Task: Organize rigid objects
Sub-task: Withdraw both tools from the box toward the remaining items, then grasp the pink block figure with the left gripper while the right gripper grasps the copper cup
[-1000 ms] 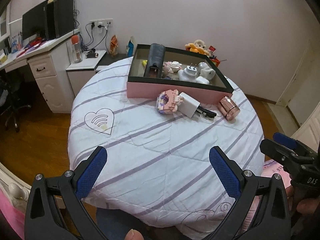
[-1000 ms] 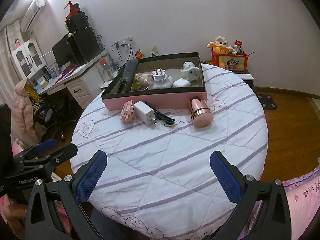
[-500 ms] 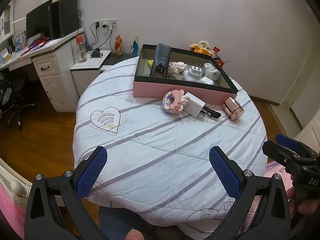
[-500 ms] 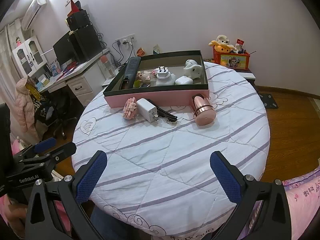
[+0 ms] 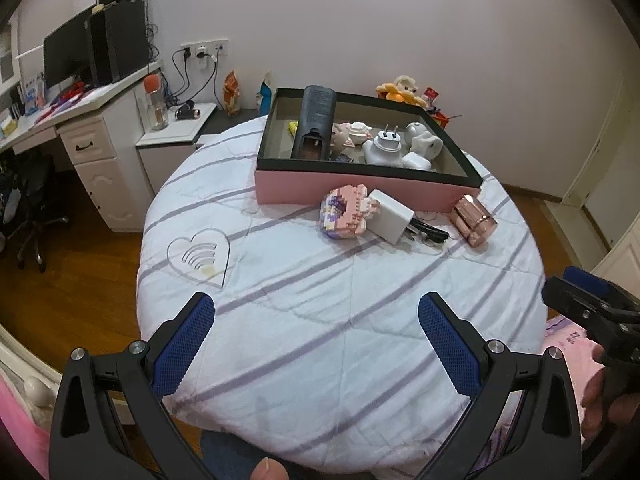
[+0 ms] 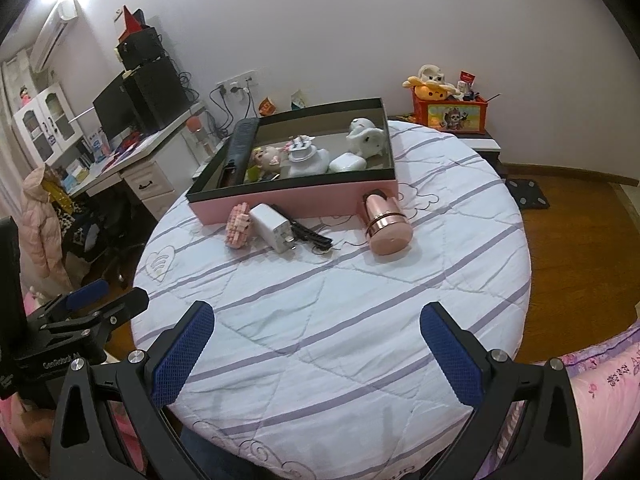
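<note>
A pink box with a black rim [image 5: 360, 190] [image 6: 280, 200] stands at the far side of the round table. Inside lie a dark remote [image 5: 316, 120], a white plug adapter [image 5: 384, 148], a white case and small figurines. In front of the box rest a pink brick toy [image 5: 346, 212] [image 6: 238, 226], a white charger [image 5: 390, 216] [image 6: 274, 226], a black clip [image 5: 430, 232] [image 6: 310, 234] and a rose-gold cylinder [image 5: 472, 220] [image 6: 386, 222]. My left gripper [image 5: 316, 336] and right gripper [image 6: 316, 338] hover open over the table's near edge, holding nothing.
The table wears a white quilted cover with purple stripes [image 5: 320, 300]. A white desk with a monitor [image 5: 80, 56] stands at left, with an office chair [image 5: 28, 216] below. A toy box [image 6: 452, 112] sits on a low stand by the wall. Wooden floor surrounds the table.
Both grippers have drifted forward and slightly up, so the table and box sit a little closer and more centred. The objects have not moved; both grippers stayed open.
</note>
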